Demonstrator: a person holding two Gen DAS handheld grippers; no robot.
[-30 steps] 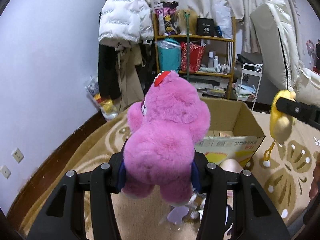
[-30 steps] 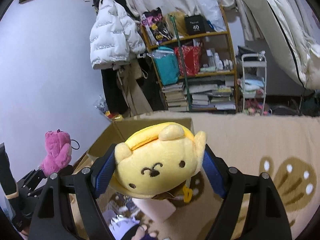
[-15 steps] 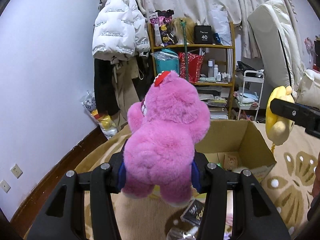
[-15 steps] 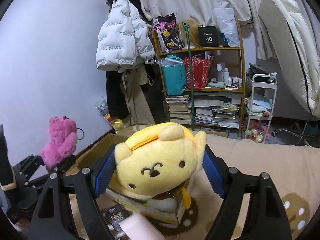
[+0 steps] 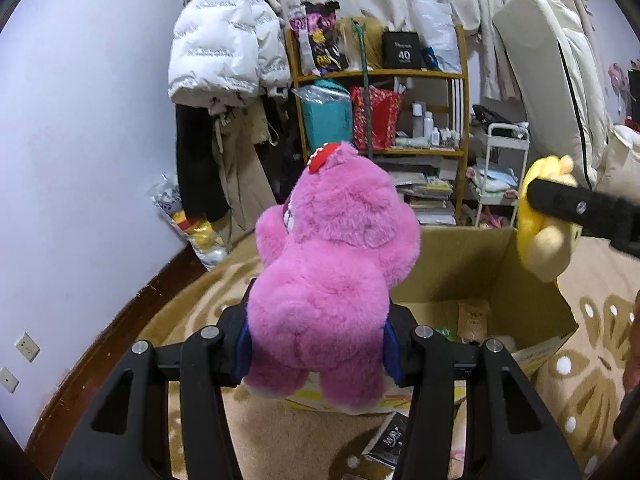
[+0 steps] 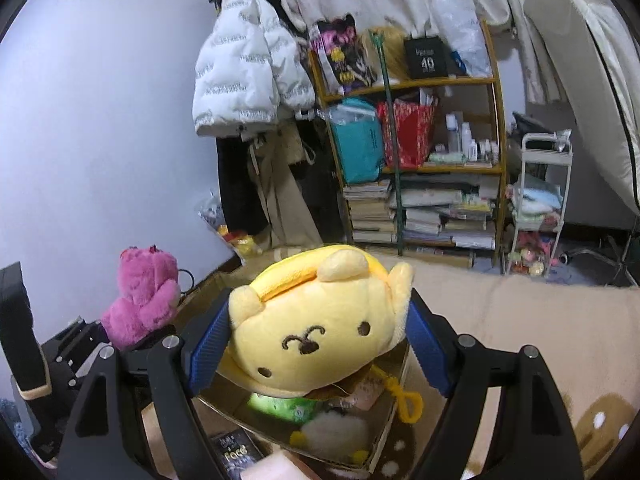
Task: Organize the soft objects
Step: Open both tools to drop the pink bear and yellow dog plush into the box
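The pink plush bear (image 5: pixel 332 280) sits clamped at its lower body in the left claw (image 5: pixel 316 348), held above the near edge of the cardboard box (image 5: pixel 532 304). The yellow plush dog (image 6: pixel 320 320) is gripped at its sides by the right claw (image 6: pixel 316 344), over the box's opening. Recommended procedure: centre each toy over the opening, lower it past the rim, then release. The box already holds a white plush (image 6: pixel 336 432), a green packet (image 6: pixel 280 404) and small paper items.
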